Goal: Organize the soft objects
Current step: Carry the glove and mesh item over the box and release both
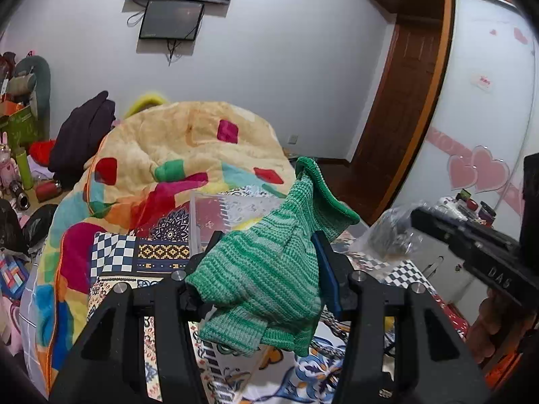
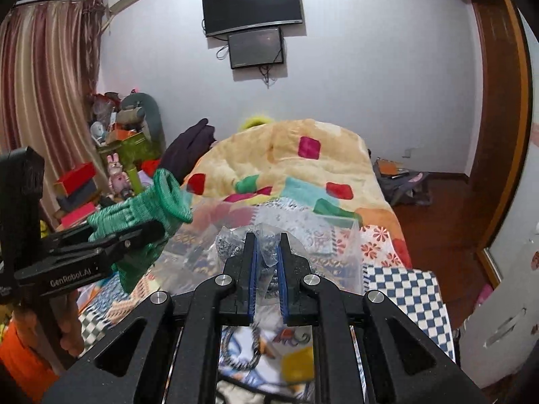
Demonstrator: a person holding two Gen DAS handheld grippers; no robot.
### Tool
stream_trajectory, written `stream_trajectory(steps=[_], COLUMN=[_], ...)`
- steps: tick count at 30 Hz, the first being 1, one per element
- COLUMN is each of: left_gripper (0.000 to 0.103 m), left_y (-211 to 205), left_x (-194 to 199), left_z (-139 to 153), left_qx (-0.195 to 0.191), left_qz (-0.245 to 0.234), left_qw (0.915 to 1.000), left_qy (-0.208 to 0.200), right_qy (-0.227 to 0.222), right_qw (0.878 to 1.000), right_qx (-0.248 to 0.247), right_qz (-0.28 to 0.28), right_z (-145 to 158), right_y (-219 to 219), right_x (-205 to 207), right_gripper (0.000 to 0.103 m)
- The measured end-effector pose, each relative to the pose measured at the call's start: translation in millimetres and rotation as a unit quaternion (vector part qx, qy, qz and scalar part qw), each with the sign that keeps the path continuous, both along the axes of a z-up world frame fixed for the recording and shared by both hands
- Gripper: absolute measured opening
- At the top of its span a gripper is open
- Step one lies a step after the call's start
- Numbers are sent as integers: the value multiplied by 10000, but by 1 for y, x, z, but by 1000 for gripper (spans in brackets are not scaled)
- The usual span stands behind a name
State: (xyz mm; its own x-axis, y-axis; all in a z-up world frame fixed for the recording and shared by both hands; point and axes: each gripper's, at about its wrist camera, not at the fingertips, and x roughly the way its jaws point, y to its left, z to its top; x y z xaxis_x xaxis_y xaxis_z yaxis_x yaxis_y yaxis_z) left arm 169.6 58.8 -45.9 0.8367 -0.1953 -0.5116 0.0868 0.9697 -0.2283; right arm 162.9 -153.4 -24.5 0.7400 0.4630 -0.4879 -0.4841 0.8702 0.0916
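Note:
My left gripper [image 1: 266, 245] is shut on a green knitted garment [image 1: 269, 269], held in the air above the bed; it also shows at the left of the right wrist view [image 2: 145, 215]. My right gripper [image 2: 267, 245] is shut on a clear plastic bag with a dark grey knit item inside [image 2: 235, 245]; the bag also shows in the left wrist view [image 1: 390, 232], hanging from the right gripper. A clear plastic bin [image 1: 215, 212] stands on the bed just beyond both grippers, also seen in the right wrist view [image 2: 323, 232].
A colourful patchwork blanket [image 1: 175, 155] is heaped on the bed behind the bin. Dark clothing [image 1: 84, 131] lies at the far left of the bed. Cluttered boxes and toys [image 2: 111, 155] stand left of the bed. A wardrobe [image 1: 485, 101] stands on the right.

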Motion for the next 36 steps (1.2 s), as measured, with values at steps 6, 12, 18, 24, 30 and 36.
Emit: stream_trajectory(steps=[6,12,18,24,30,36], left_gripper=[51,51,51,60,71,78], left_y=[-1,-4,-13,-18,-13,-11], left_x=[24,43,54,59,54,38], left_z=[-18,-30,-30,-34,-33,-14], left_qx=[132,178,403,526,335,350], left_qz=[44,30,-19,-42,-47,-9], left_qw=[9994,9983,9973,9959,9964,9981], left_qy=[314,548,608,730,778,505], right_qy=[67,409,768,935,984,526], right_qw=[9998,9976,9932,9908,9905,9949], right_qx=[-187,-561,-872,-973,-940,-857], right_qz=[-73,8,36,116,182,12], right_z=[-5,-27,-45,-53,-50,-32], right_y=[15,34,41,36,27,15], right_x=[17,36,47,44,39,25], right_gripper=[10,10,10,10,26,59])
